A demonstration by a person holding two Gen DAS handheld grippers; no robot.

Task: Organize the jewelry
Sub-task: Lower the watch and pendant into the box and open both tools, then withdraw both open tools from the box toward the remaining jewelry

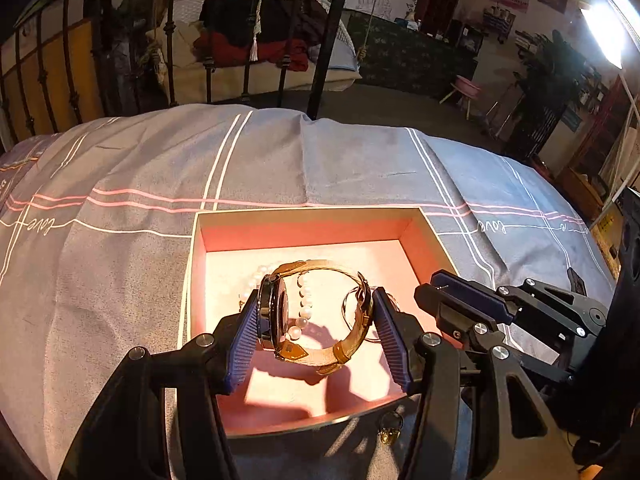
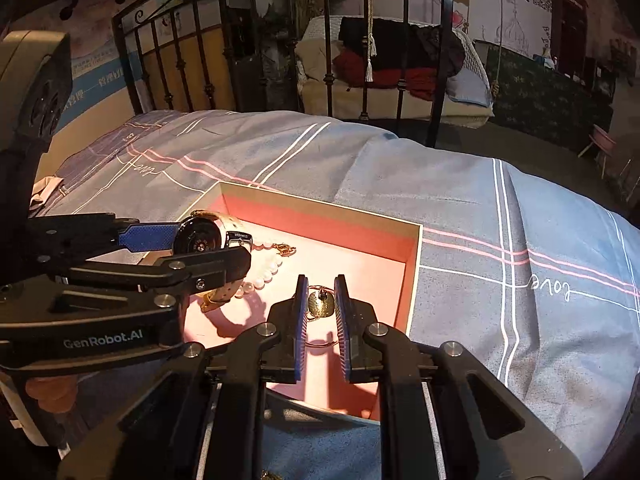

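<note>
A pink-lined open box lies on the bed. My left gripper is shut on a gold-strapped watch, held just above the box floor. A pearl string lies in the box under it. My right gripper is over the box's right part, its jaws narrowly apart around a gold pendant on a thin ring; whether it grips the pendant is unclear.
The box sits on a grey-blue quilt with white and pink lines. A small gold item lies on the quilt before the box. A black metal bed frame stands behind.
</note>
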